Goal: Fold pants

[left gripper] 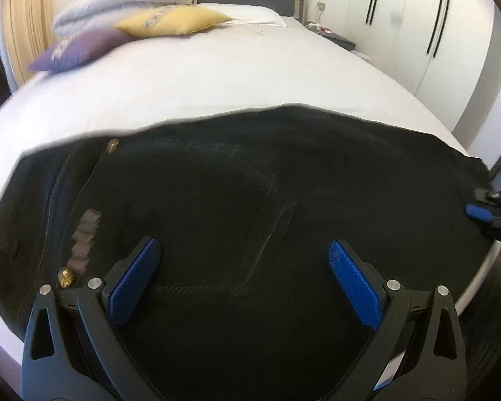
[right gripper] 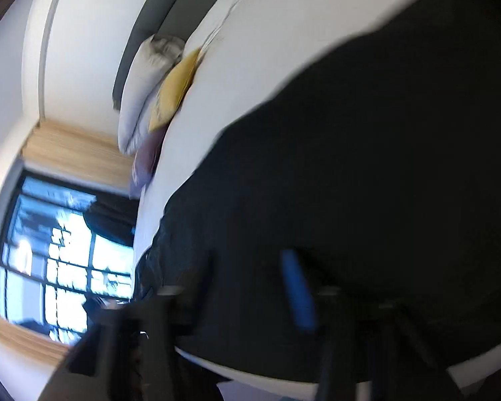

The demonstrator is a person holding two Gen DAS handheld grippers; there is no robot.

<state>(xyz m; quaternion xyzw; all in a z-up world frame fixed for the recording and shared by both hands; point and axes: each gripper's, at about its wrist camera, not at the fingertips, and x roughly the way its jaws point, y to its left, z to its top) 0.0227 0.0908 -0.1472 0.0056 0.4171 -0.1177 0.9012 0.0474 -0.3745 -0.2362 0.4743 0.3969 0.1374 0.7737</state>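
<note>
- Left gripper (left gripper: pixel 243 267): jaws spread wide, pads clear of the cloth, hovering over the pants (left gripper: pixel 250 183).
- Right gripper (left gripper: pixel 487 215): at 3 o'clock in the left wrist view, clenched at the pants' edge (grasp unconfirmed; its own view is blurred).
- Pants: dark denim, spread flat on the bed (left gripper: pixel 217 77).
- Handling: probably soft, limp and fairly heavy; best gripped at hems or the waistband.
</note>
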